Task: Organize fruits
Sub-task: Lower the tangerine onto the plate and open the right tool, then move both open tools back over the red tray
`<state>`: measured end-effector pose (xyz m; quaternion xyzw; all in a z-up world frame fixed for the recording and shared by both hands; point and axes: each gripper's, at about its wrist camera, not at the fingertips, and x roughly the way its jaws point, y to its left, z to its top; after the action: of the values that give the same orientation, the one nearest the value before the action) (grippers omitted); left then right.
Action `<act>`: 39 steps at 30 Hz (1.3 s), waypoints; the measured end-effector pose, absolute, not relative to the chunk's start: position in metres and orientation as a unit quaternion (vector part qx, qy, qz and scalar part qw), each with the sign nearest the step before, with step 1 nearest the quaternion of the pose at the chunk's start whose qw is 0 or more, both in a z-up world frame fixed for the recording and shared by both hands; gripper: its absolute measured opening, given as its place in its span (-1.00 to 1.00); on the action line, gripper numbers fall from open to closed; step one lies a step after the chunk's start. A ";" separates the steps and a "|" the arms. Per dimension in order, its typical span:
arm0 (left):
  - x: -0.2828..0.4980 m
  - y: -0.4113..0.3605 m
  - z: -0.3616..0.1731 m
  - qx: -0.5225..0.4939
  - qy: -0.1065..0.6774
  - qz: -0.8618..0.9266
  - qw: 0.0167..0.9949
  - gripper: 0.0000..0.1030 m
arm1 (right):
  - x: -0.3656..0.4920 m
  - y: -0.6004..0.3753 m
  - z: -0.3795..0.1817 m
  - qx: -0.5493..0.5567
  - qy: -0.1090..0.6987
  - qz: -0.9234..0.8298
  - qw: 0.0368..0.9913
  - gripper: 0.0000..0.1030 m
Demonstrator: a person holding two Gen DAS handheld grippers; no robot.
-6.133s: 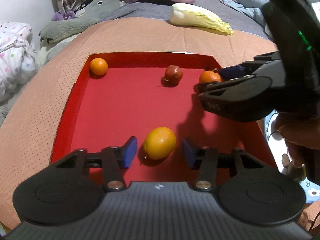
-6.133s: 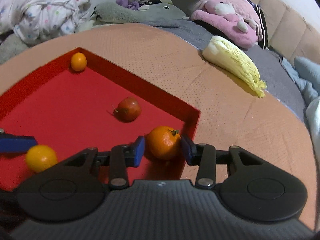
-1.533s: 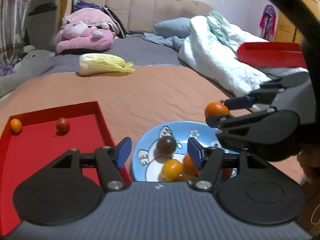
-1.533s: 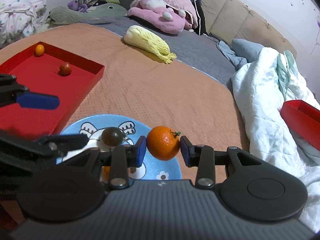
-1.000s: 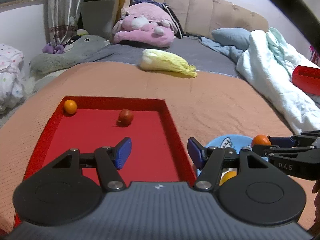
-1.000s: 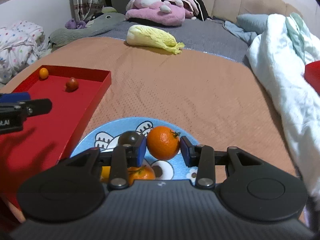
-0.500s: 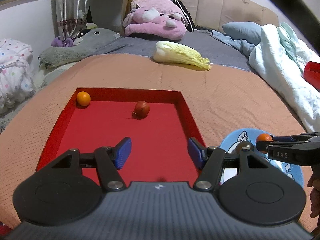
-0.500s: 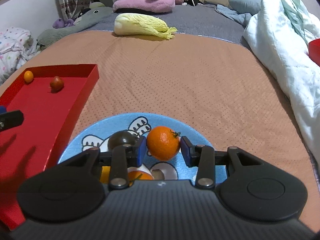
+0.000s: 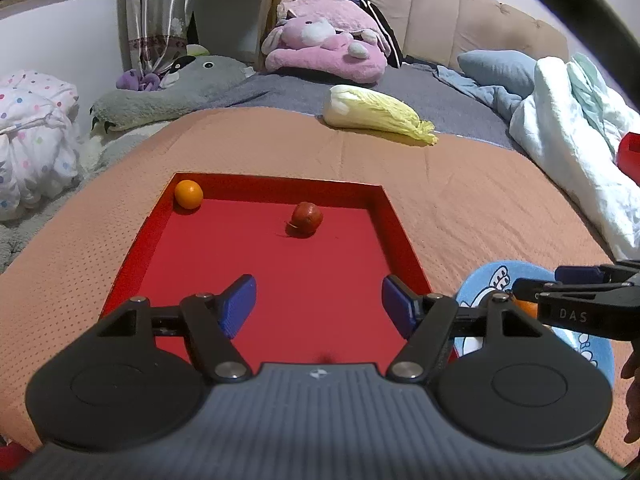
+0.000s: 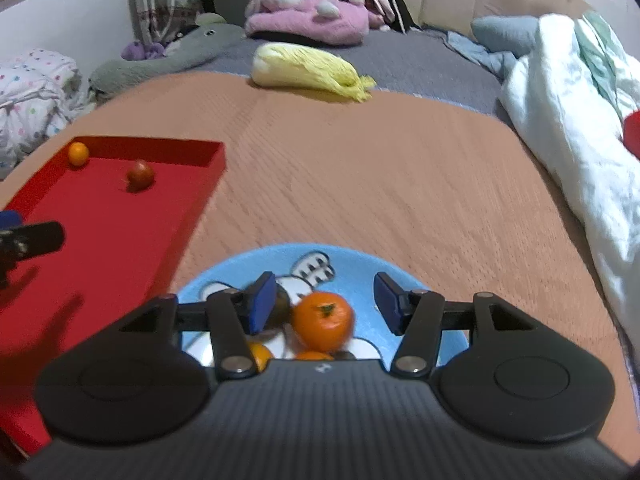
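My right gripper (image 10: 324, 300) is open over the blue cartoon plate (image 10: 360, 258). A tangerine (image 10: 323, 321) sits loose between its fingers, on the plate with a dark fruit (image 10: 281, 307) and other orange fruits (image 10: 259, 354). My left gripper (image 9: 318, 306) is open and empty above the red tray (image 9: 280, 280). The tray holds a small orange (image 9: 188, 194) in its far left corner and a red fruit (image 9: 306, 217) near the far edge. The plate (image 9: 492, 276) and the right gripper's fingers (image 9: 576, 292) show at the right of the left wrist view.
The tray and plate lie on an orange bedspread (image 10: 380, 184). A napa cabbage (image 9: 374, 114) lies beyond the tray. Plush toys (image 9: 324, 54), a white duvet (image 9: 576, 132) and a second red box (image 9: 630, 150) are at the far edges.
My right gripper has opened and let go of the tangerine, which now rests on the plate. My left gripper stays open over the tray, moved slightly closer to it.
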<state>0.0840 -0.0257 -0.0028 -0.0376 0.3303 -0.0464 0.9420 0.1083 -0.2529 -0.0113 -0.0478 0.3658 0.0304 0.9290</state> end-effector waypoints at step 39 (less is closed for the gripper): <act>0.076 0.031 0.001 -0.084 0.346 0.030 0.934 0.62 | 0.133 -0.120 0.017 -0.151 0.340 0.079 0.925 0.36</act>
<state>0.0758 0.0309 0.0005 -0.0838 0.3456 0.0304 0.9342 0.1330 -0.1196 0.0169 -0.1506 0.3402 0.0790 0.9248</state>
